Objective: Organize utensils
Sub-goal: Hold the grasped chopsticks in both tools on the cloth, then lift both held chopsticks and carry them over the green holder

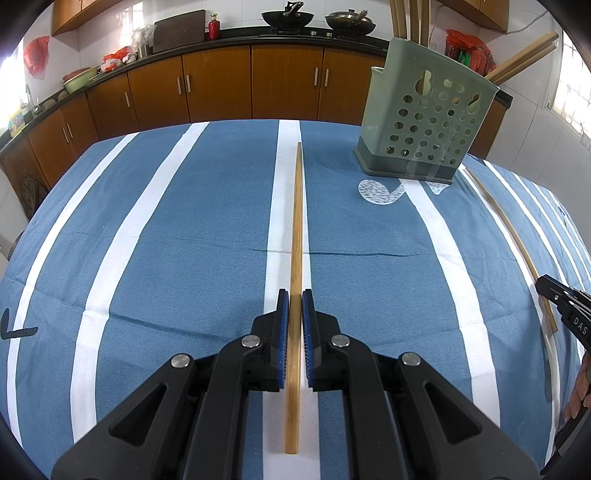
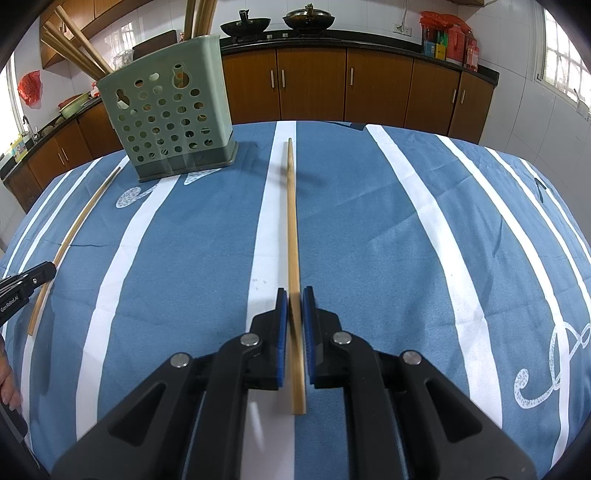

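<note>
White tiled walls (image 2: 369,18), brown wooden cabinets (image 1: 218,85) under a dark counter (image 1: 236,35), two woks (image 1: 288,16) on the stove, daylight through the window (image 2: 565,55).

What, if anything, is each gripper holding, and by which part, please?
Each straddles a chopstick near its thick end: left gripper on one chopstick, right gripper on another chopstick; firm contact cannot be told.

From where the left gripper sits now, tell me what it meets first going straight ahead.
Only the chopstick between the left gripper fingers lies along that line; past its tip, bare tablecloth. The holder sits off right.
</note>
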{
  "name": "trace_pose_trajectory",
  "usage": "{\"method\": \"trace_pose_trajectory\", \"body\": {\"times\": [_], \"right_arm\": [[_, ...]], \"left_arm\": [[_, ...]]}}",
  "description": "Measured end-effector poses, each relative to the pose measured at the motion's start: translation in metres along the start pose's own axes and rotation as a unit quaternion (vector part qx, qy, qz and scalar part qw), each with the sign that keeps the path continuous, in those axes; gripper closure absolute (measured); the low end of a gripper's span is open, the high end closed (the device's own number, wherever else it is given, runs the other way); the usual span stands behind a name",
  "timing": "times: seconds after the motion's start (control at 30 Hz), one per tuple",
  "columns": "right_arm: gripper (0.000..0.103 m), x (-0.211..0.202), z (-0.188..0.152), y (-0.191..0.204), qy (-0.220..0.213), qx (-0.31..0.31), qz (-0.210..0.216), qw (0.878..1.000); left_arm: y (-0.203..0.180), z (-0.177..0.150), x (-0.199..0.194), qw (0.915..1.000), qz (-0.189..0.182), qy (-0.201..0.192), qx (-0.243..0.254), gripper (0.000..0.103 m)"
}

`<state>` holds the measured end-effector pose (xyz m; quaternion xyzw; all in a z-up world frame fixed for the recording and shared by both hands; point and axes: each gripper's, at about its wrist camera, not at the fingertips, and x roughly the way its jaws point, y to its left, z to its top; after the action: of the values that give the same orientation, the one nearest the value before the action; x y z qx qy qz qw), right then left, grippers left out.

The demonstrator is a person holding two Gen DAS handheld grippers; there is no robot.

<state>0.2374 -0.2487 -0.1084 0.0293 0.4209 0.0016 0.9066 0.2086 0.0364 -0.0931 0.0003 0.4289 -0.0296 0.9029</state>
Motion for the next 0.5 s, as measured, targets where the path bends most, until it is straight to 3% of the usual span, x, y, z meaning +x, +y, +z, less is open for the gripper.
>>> {"method": "trace_pose_trajectory", "body": {"times": [0.5], "right_arm": [[0.095, -0.0022, -0.0013, -0.0055, 0.0, 0.011, 0.021, 1.0]], "left_arm": [[-0.003, -0.0063, -0.0059, 0.9998, 0.001, 0.001, 0.018, 0.095]]}}
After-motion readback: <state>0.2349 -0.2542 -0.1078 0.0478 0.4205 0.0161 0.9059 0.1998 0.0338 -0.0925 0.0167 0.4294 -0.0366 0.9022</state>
